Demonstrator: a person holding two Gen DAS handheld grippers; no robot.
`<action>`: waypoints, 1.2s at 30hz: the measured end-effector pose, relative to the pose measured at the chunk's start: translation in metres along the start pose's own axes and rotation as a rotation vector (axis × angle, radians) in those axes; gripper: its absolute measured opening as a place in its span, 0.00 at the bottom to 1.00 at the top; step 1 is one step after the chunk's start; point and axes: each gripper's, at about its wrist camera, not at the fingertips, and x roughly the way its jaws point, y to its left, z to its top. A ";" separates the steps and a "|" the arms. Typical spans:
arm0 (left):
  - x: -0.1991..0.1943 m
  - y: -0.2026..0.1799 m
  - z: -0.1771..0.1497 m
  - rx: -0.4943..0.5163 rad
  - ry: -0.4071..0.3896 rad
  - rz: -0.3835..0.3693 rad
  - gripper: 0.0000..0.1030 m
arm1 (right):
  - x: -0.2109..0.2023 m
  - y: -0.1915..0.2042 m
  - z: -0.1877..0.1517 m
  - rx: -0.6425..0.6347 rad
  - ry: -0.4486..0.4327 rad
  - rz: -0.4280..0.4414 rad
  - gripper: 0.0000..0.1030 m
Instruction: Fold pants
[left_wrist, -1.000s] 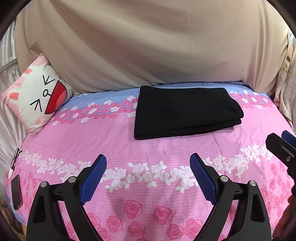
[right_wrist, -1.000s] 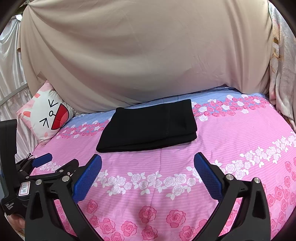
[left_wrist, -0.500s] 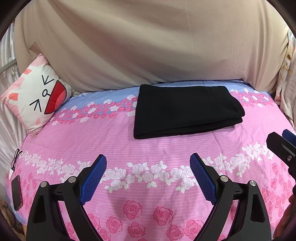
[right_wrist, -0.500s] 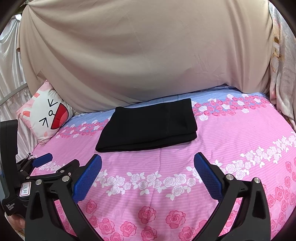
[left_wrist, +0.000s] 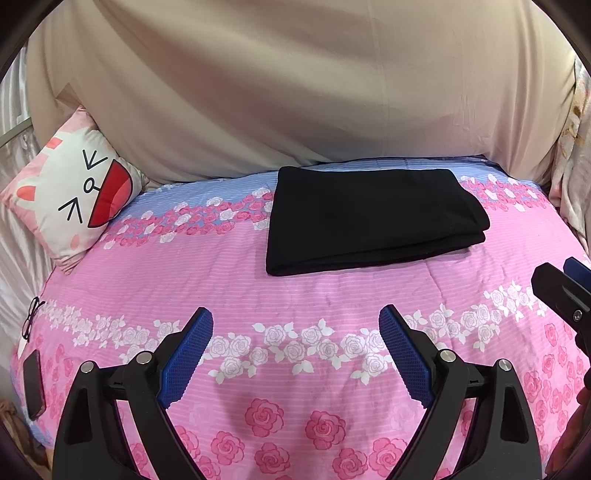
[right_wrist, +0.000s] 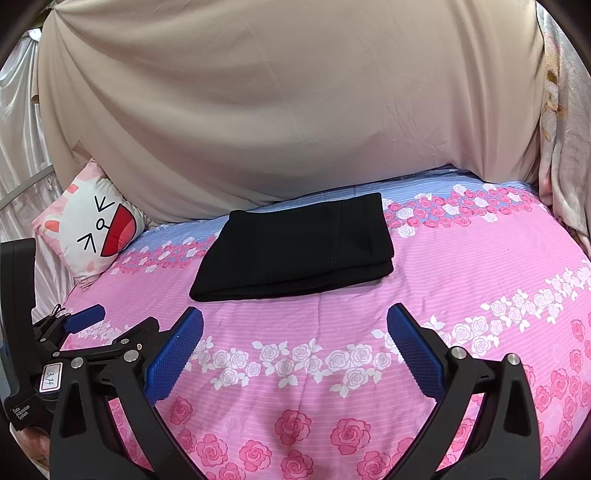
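Observation:
The black pants lie folded into a flat rectangle on the far part of the pink floral bed; they also show in the right wrist view. My left gripper is open and empty, held above the bedspread well short of the pants. My right gripper is open and empty too, also short of the pants. In the left wrist view the right gripper's tip shows at the right edge. In the right wrist view the left gripper shows at the lower left.
A cat-face pillow leans at the bed's far left corner. A beige sheet hangs behind the bed. Glasses and a dark phone lie at the bed's left edge. A floral curtain hangs at right.
Both grippers have drifted very slightly; the pants sit a touch lower in the left view. Nothing was gripped or released.

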 end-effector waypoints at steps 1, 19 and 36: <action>-0.001 0.001 -0.001 -0.001 0.001 -0.001 0.86 | 0.000 0.000 0.000 0.000 0.001 0.001 0.95; 0.001 0.001 0.000 0.001 0.004 0.001 0.86 | 0.004 -0.002 -0.001 -0.005 0.006 0.006 0.95; 0.005 0.003 0.000 0.000 0.023 -0.002 0.86 | 0.005 -0.003 -0.001 -0.006 0.006 0.005 0.95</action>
